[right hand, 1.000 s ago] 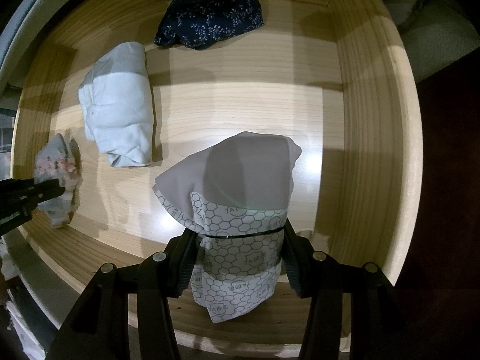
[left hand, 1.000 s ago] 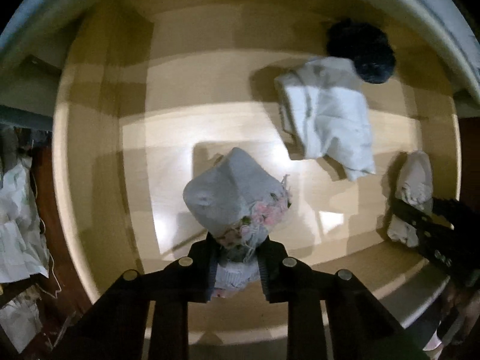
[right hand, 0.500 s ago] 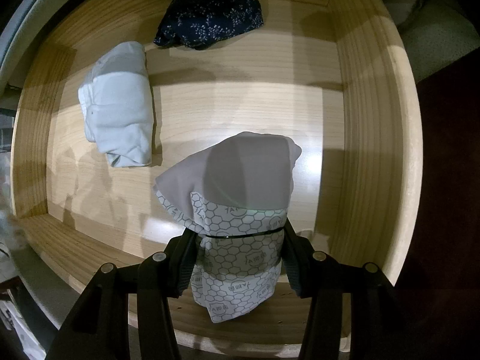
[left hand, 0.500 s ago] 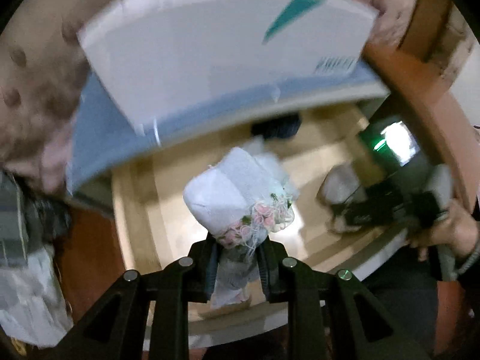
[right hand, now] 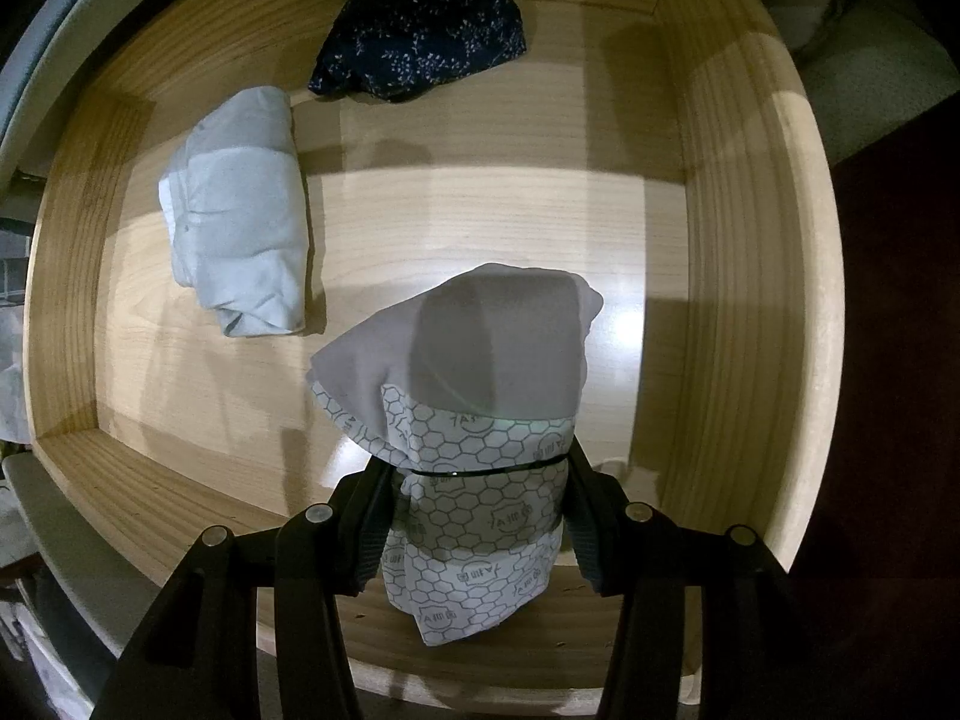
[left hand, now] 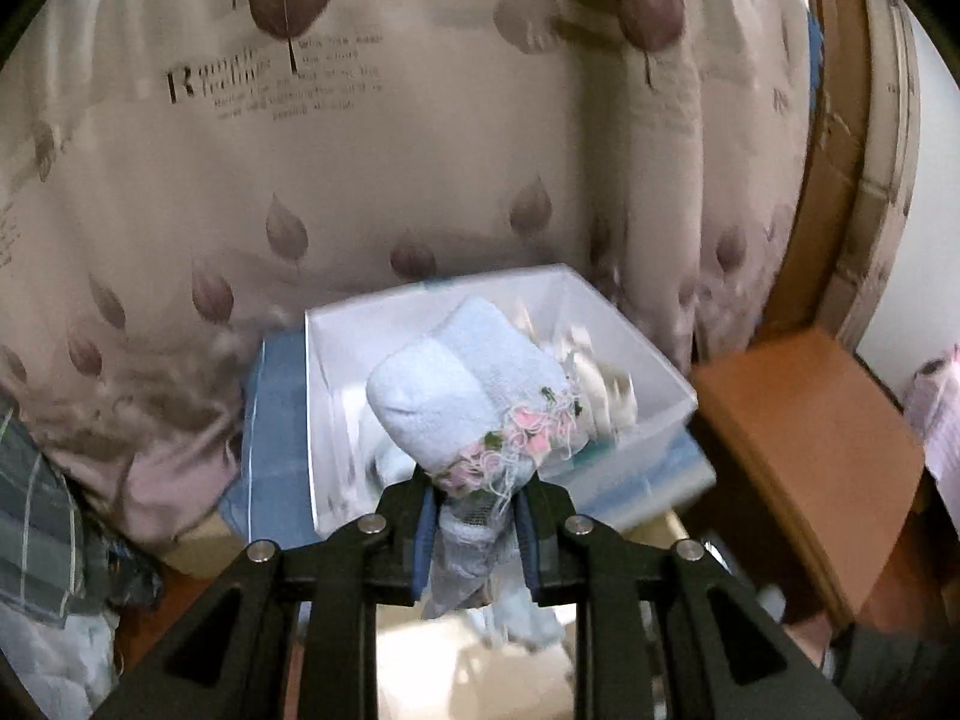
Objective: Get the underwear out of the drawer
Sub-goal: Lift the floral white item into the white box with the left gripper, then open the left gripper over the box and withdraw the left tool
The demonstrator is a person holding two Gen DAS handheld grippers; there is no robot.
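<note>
Two grabs going at once here. The left gripper [left hand: 474, 531] has its fingers pinched tight on a rolled pale blue pair with pink floral lace trim [left hand: 474, 402], held up in the air with a clear plastic bin [left hand: 636, 354] sitting right behind it at 12 o'clock, in front of a leaf-print curtain [left hand: 300, 180]. My guess is the bin is the drop spot, since there's already some fabric inside it, though that part is too blurry to name.

The right gripper [right hand: 474, 516] points down into the wooden drawer [right hand: 738, 300], fingers clamped on either side of a grey pair with a hexagon-print waistband [right hand: 474, 420]. It's gripped around the banded middle, which makes sense because the bundle stays rolled that way. Can't tell if it's off the drawer floor yet.

Two pieces are left loose in the drawer: a folded white pair [right hand: 240, 216] at 10 o'clock and a navy floral pair [right hand: 420, 30] at 12, near the back wall, well apart from the gripper.
</note>
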